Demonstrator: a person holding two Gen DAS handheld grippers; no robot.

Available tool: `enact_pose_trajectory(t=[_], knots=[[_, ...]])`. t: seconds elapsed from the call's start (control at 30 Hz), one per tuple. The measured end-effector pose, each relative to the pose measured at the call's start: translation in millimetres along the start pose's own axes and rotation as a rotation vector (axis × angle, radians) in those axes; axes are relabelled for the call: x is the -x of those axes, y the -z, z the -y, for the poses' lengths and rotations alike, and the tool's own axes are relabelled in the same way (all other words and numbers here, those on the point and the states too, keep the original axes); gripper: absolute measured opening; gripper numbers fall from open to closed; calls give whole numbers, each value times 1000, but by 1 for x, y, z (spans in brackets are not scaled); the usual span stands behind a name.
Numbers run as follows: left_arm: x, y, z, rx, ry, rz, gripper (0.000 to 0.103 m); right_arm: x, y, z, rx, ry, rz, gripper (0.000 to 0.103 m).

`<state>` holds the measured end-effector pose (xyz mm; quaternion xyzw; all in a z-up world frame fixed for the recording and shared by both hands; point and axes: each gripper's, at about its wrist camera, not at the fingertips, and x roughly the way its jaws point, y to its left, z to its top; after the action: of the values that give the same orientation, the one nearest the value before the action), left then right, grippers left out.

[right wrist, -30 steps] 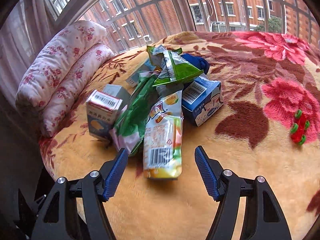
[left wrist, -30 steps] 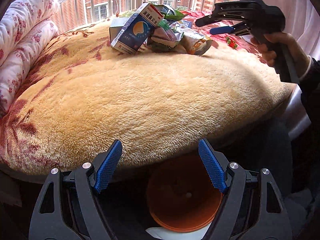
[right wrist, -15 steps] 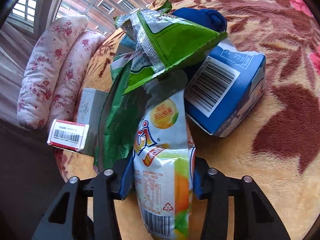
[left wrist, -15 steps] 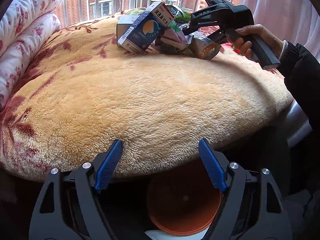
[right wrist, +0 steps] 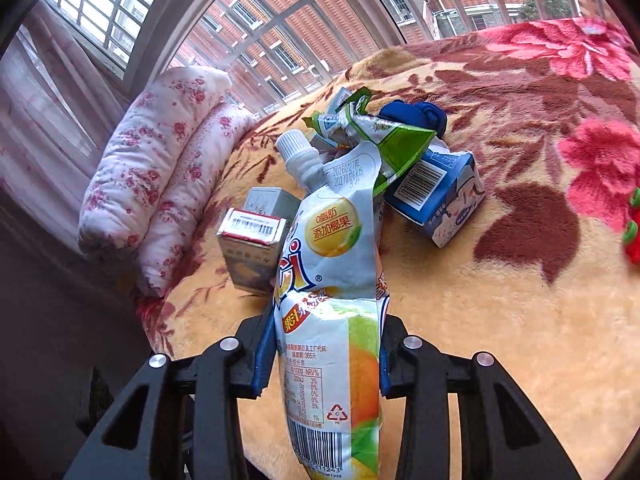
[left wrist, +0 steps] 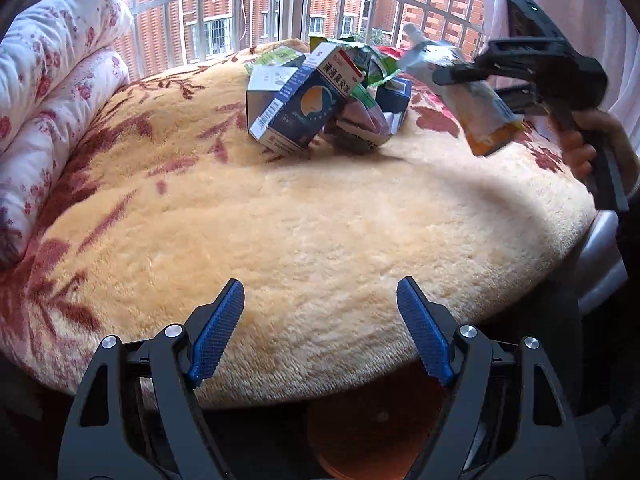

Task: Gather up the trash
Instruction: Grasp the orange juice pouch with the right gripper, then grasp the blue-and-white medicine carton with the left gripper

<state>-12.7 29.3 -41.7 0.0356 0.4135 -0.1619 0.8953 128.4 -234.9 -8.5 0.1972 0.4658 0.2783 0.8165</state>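
Note:
My right gripper (right wrist: 324,352) holds a white and orange spouted drink pouch (right wrist: 328,312), its jaws still closing, both blue pads pressing the pouch's sides. In the left wrist view the pouch (left wrist: 476,108) hangs lifted above the blanket at the right. The trash pile is behind it: a red-topped box (right wrist: 252,240), a green wrapper (right wrist: 384,136) and a blue milk carton (right wrist: 436,196). My left gripper (left wrist: 320,320) stands open and empty over the bed's near edge, above an orange bin (left wrist: 372,432). A dark blue carton (left wrist: 308,104) leans on the pile.
A plush yellow blanket (left wrist: 280,220) with red flowers covers the bed. A rolled floral quilt (left wrist: 52,92) lies along the left, under barred windows. A blue cloth (right wrist: 416,114) sits behind the pile and a red and green toy (right wrist: 632,232) at the right edge.
My right gripper went in to the pile, closed on the pouch and lifted it off the blanket, pulling back. The left gripper has shifted a little forward over the bed edge, still open.

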Motion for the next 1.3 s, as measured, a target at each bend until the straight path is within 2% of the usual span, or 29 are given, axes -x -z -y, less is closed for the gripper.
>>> enact_pose_trajectory(t=[0.1,0.27,0.37,0.5,0.63,0.8,1.03,1.07,1.1,1.13,1.23,1.3], knots=[[-12,-27,-4,-55,-25,17,77,23,26,-2,3,-5,51,39],[-46,-70,-10,-161,-26,-4,77,44,70,-5,-16,-18,99,39],[-65,-92,-20,-189,23,-18,77,51,91,-9,-15,-1,111,39],[-82,-117,-36,-165,102,-26,77,52,110,-11,-1,20,107,39],[-98,-129,-43,-187,170,-60,77,48,121,-8,-11,10,91,39],[-114,-133,-42,-252,165,-85,77,42,124,0,-30,13,77,39],[-121,-141,-37,-286,211,-76,77,35,123,6,-45,13,68,39],[-122,-141,-36,-286,214,-76,72,35,123,7,-49,13,71,40],[-123,-141,-35,-288,218,-79,58,35,123,7,-52,11,72,39],[-125,-140,-33,-291,215,-89,50,35,123,8,-55,10,72,40],[-126,-136,-28,-299,149,-81,43,36,125,10,-63,7,73,39],[-121,-134,-27,-285,130,-75,32,37,127,10,-65,7,77,39]])
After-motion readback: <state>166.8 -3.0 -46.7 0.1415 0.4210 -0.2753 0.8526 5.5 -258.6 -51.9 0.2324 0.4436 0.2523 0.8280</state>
